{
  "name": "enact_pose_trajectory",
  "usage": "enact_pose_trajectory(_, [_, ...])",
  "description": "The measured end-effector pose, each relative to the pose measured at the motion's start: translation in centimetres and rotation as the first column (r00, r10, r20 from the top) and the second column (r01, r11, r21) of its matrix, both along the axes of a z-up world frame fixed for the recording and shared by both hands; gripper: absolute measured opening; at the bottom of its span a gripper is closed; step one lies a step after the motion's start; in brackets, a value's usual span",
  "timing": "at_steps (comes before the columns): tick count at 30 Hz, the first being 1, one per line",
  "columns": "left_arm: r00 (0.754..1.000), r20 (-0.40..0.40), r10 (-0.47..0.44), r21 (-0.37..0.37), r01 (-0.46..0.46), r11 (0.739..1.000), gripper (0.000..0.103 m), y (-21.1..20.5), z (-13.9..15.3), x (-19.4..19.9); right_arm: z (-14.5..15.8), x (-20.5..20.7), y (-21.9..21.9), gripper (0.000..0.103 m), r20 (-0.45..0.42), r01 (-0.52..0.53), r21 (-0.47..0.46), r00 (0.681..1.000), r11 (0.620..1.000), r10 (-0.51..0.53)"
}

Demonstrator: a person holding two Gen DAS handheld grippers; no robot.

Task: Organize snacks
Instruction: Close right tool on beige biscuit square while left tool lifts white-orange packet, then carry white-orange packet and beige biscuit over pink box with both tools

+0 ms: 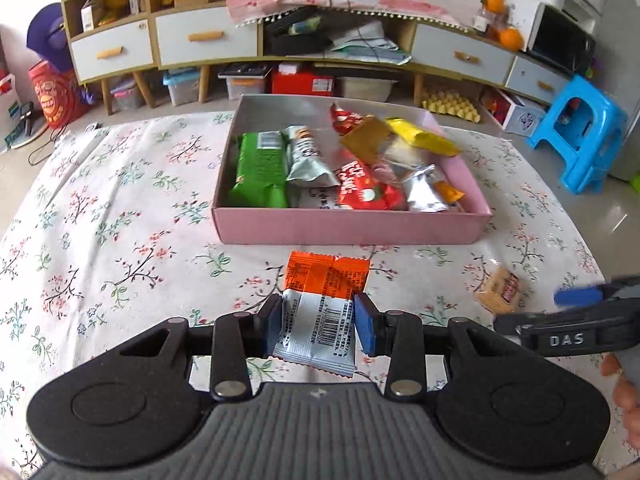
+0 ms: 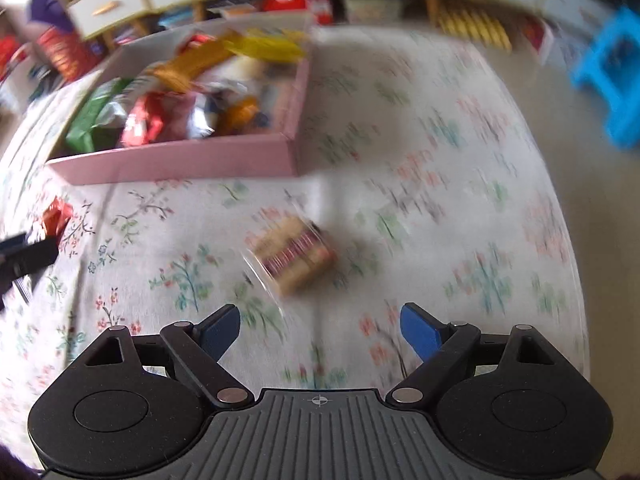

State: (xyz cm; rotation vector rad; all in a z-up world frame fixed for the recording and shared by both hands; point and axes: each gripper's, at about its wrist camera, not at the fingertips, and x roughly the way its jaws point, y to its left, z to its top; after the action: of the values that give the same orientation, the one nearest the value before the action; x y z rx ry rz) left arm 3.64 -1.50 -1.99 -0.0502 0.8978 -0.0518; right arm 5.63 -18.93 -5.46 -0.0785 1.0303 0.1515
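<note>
My left gripper (image 1: 319, 322) is shut on an orange and silver snack packet (image 1: 320, 312), its blue pads pressing both sides, held above the flowered tablecloth in front of the pink box (image 1: 348, 232). That box holds several snacks, among them a green pack (image 1: 260, 170). In the blurred right wrist view my right gripper (image 2: 320, 332) stands open, nothing between its fingers, just short of a clear-wrapped biscuit pack (image 2: 294, 258) lying on the cloth. The same biscuit pack (image 1: 500, 288) shows at the right of the left wrist view, beside the right gripper's blue fingertip (image 1: 574, 296).
The pink box (image 2: 180, 164) sits to the left in the right wrist view. A blue stool (image 1: 580, 132) stands on the floor at the right. A long cabinet with drawers (image 1: 200, 40) and storage bins runs behind the table. A person's fingers (image 1: 624, 396) show at the right edge.
</note>
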Motion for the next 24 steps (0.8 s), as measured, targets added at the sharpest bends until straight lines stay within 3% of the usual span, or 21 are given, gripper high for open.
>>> enact_pose_trajectory(3, [1.0, 0.006, 0.0, 0.006, 0.0, 1.0, 0.035, 0.1, -0.1, 0.0, -0.4, -0.2, 1.7, 0.088, 0.119, -0.073, -0.065, 0.99, 0.995, 0.08])
enact_pose_trajectory(4, [1.0, 0.008, 0.0, 0.007, 0.0, 1.0, 0.035, 0.1, -0.1, 0.2, -0.7, -0.1, 2.3, 0.079, 0.118, -0.093, -0.097, 0.988, 0.991, 0.104])
enact_pose_trajectory(6, [1.0, 0.01, 0.006, 0.003, -0.006, 1.0, 0.035, 0.5, -0.1, 0.4, -1.2, 0.3, 3.1, 0.047, 0.068, -0.113, -0.157, 0.99, 0.981, 0.125])
enact_pose_trajectory(7, [1.0, 0.01, 0.012, -0.004, -0.012, 1.0, 0.035, 0.7, 0.0, 0.5, -0.6, 0.2, 3.5, 0.045, 0.055, -0.109, -0.16, 0.991, 0.981, 0.119])
enact_pose_trajectory(9, [1.0, 0.014, 0.023, -0.022, -0.022, 1.0, 0.035, 1.4, 0.3, 0.6, 1.8, -1.1, 4.3, 0.045, 0.069, -0.145, -0.065, 0.986, 0.987, 0.15])
enact_pose_trajectory(13, [0.998, 0.04, 0.046, -0.034, -0.044, 0.998, 0.035, 2.1, 1.2, 0.5, 7.3, -3.6, 4.9, 0.045, 0.195, -0.207, 0.046, 0.961, 0.977, 0.195])
enact_pose_trajectory(15, [0.998, 0.045, 0.049, -0.036, -0.047, 0.998, 0.035, 2.1, 1.3, 0.4, 7.7, -3.6, 4.3, 0.045, 0.209, -0.189, 0.071, 0.963, 0.979, 0.171])
enact_pose_trajectory(20, [0.998, 0.038, 0.048, -0.047, -0.046, 0.998, 0.035, 2.2, 1.3, 0.4, 5.4, -2.3, 2.2, 0.045, 0.124, -0.088, 0.101, 0.989, 0.991, 0.075])
enact_pose_trajectory(24, [0.997, 0.055, 0.046, -0.051, -0.044, 0.998, 0.035, 2.0, 1.7, 0.4, 6.9, -3.3, 1.4, 0.046, 0.171, -0.104, 0.141, 0.982, 0.985, 0.08])
